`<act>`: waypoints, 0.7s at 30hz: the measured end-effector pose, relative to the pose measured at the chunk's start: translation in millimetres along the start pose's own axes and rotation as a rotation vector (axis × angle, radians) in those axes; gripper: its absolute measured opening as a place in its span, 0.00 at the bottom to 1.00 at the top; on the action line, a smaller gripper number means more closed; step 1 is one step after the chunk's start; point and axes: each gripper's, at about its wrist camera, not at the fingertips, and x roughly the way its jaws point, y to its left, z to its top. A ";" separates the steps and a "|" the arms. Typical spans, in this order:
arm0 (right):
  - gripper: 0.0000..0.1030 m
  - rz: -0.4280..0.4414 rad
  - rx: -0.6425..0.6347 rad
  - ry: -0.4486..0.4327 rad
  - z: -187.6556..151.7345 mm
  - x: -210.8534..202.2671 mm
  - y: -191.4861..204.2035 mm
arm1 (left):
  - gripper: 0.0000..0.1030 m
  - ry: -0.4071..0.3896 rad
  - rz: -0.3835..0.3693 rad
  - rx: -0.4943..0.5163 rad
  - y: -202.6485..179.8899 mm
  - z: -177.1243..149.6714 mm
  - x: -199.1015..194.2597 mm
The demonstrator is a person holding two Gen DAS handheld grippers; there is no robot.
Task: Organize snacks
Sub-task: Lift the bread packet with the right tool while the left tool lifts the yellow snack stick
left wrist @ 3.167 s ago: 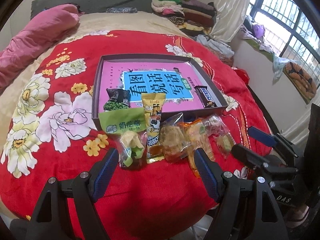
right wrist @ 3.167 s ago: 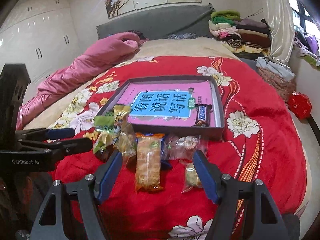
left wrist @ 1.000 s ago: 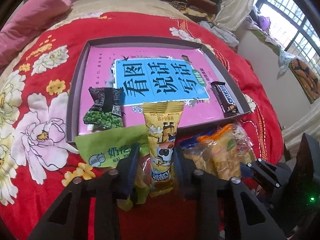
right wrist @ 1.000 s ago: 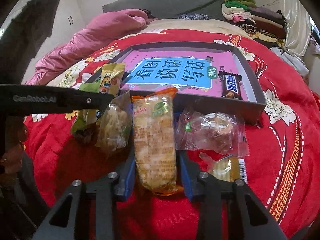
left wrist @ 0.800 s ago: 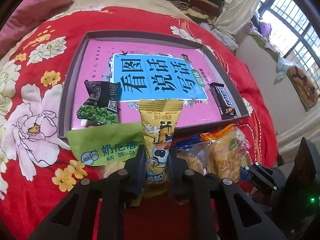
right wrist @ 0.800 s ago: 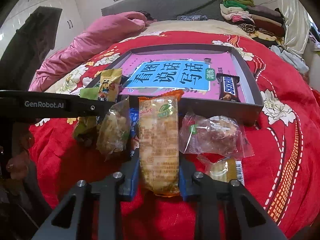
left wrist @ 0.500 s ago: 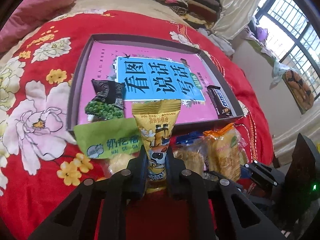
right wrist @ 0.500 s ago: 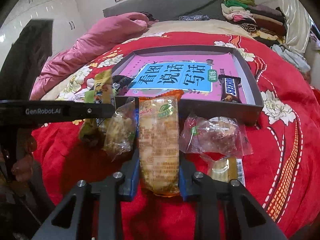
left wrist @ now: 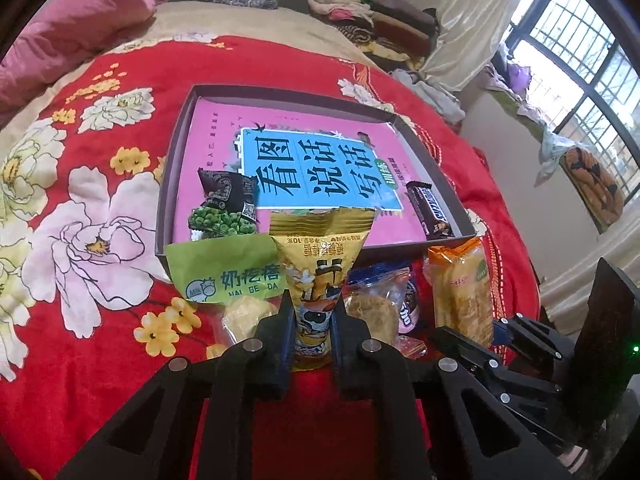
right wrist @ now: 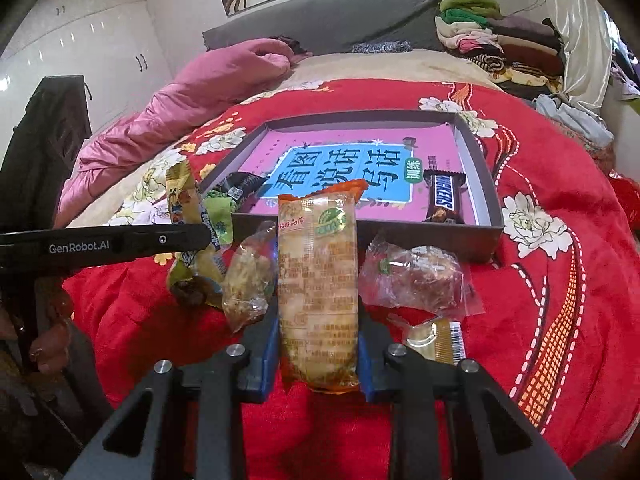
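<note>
Since three seconds ago both grippers have dropped from hovering open over the snack row to clamping one packet each. The left gripper (left wrist: 313,334) is pinched on the foot of the yellow pouch (left wrist: 320,264), which stands up at the centre of the left wrist frame, in front of the tray's near wall. The right gripper (right wrist: 318,346) squeezes the long orange-ended cracker pack (right wrist: 318,280) at lower centre of its frame.

Only the left view shows the green packet (left wrist: 224,268) leaning on the dark tray (left wrist: 170,184) at centre left. Only the right view shows the clear-wrapped brown cake (right wrist: 416,276) and the small bar-coded sweet (right wrist: 438,340) at lower right. Both show the chocolate bar (right wrist: 444,196) and pea packet (left wrist: 224,208) lying inside the tray on the pink book (left wrist: 320,172).
</note>
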 end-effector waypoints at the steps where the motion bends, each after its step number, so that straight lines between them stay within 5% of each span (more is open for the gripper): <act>1: 0.31 0.004 -0.002 -0.002 -0.3 -1.3 1.0 | 0.15 -0.002 0.000 -0.001 0.3 -0.8 -1.4; 21: 0.31 0.013 -0.018 -0.071 10.2 -24.2 8.0 | 0.15 -0.047 0.004 -0.008 -1.1 -1.9 -27.9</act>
